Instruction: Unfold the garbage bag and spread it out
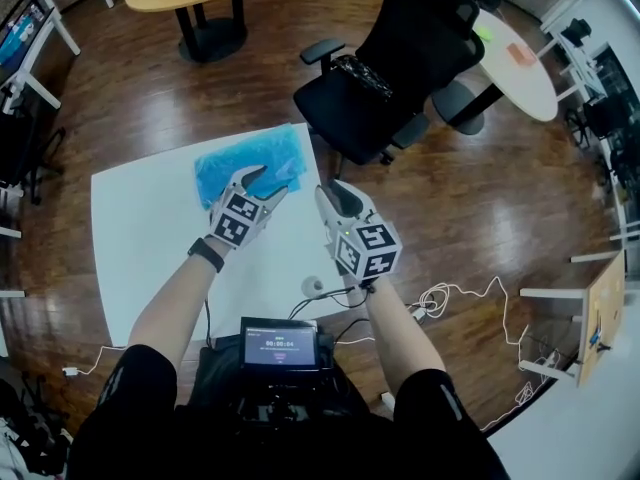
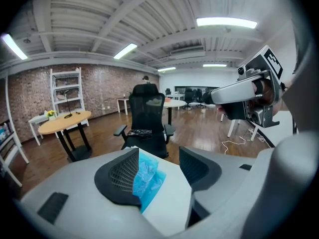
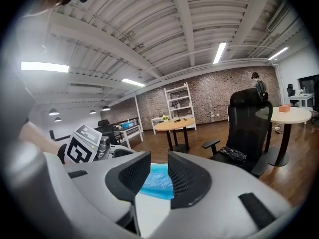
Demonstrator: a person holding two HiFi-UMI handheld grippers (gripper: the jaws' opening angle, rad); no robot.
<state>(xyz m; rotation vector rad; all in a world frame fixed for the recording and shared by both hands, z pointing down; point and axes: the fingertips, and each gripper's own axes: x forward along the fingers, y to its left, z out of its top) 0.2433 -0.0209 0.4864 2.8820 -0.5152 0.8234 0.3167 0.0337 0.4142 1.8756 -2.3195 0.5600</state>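
Head view: folded blue bag (image 1: 250, 163) lies flat at the worktop's (image 1: 140, 238) far right corner; left gripper (image 1: 263, 182) hangs over the bag's near edge, fingers (image 2: 119, 176) wide apart, nothing clamped; right gripper (image 1: 335, 192) just beside it at the worktop's right edge, fingers (image 3: 130, 176) narrowly apart, empty.

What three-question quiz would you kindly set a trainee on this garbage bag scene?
1. True or false: the right gripper is gripping the blue garbage bag.
2. In the head view, which gripper is over the bag's near edge? A. left gripper B. right gripper
3. Fill in: beyond the white table stands a black office ____.
Key: 1 false, its fingers stand apart with nothing between them; 2 A; 3 chair.
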